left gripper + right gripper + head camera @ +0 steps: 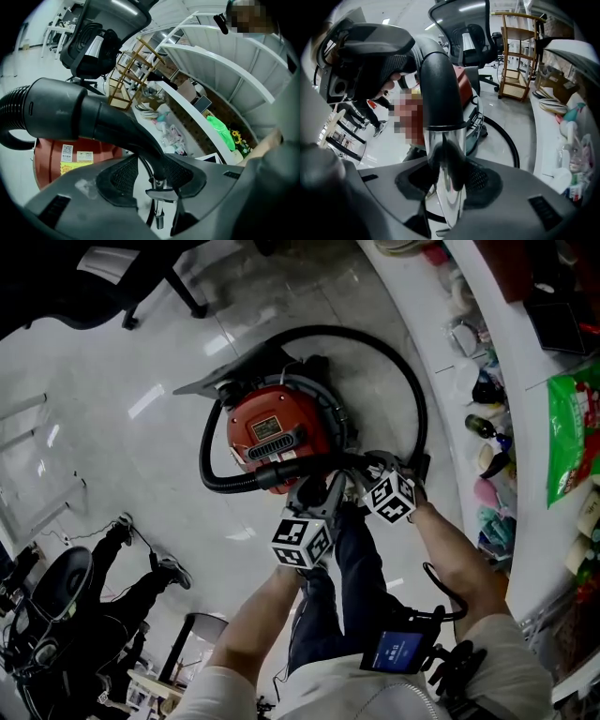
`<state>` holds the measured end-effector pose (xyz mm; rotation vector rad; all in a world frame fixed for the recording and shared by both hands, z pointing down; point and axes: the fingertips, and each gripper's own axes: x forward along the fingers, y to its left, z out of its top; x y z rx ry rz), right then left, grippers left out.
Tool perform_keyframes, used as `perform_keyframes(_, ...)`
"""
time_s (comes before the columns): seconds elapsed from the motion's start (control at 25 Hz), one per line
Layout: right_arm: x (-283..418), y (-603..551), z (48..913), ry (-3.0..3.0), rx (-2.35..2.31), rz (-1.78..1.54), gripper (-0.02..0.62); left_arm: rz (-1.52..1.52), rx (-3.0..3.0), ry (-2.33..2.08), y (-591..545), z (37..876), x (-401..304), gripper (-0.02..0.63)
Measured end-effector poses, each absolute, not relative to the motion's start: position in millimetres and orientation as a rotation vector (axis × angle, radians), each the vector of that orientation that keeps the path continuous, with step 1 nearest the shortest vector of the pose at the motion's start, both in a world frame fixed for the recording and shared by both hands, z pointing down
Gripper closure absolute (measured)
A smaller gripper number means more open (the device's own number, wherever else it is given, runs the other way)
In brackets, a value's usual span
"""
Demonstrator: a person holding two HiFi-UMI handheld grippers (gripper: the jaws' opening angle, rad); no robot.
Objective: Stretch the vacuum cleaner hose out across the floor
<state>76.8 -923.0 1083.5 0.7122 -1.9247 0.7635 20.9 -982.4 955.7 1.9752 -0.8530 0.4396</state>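
Observation:
A red canister vacuum cleaner (272,427) stands on the pale floor, and its black ribbed hose (412,399) loops round it on the right. The hose ends in a curved black handle (93,117) that joins a chrome tube (445,159). My left gripper (328,488) is just below the canister. Its pads close in on the thin end of the handle (157,159). My right gripper (364,467) is beside it on the right, shut on the chrome tube just under the black collar. Both grippers point down, close together.
A white curved counter (525,381) with bottles and a green bag (572,427) runs along the right. An office chair (141,277) stands at the top left, with a wooden rack (136,70) beyond it. A person in black (141,587) stands at the lower left.

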Motion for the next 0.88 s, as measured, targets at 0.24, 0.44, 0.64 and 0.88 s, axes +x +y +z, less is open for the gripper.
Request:
perform_keyframes(0.24,79,-905,1068,-1.888,0.763,0.730,0.440,0.371,1.948,-0.823,-959,932,25,0.407)
perform_keyframes(0.44,78,-890,1054,-1.860,0.802,0.689,0.440,0.287,1.862,-0.925,-955,919,12,0.403)
perform_keyframes(0.64,82,-873,1034,-1.823,0.861,0.639,0.440,0.248,1.875,-0.910,-944,896,10,0.371)
perform_keyframes(0.88,80,-876,992,-1.792,1.002,0.539,0.442,0.171,1.932,-0.931,-944,852,6,0.371)
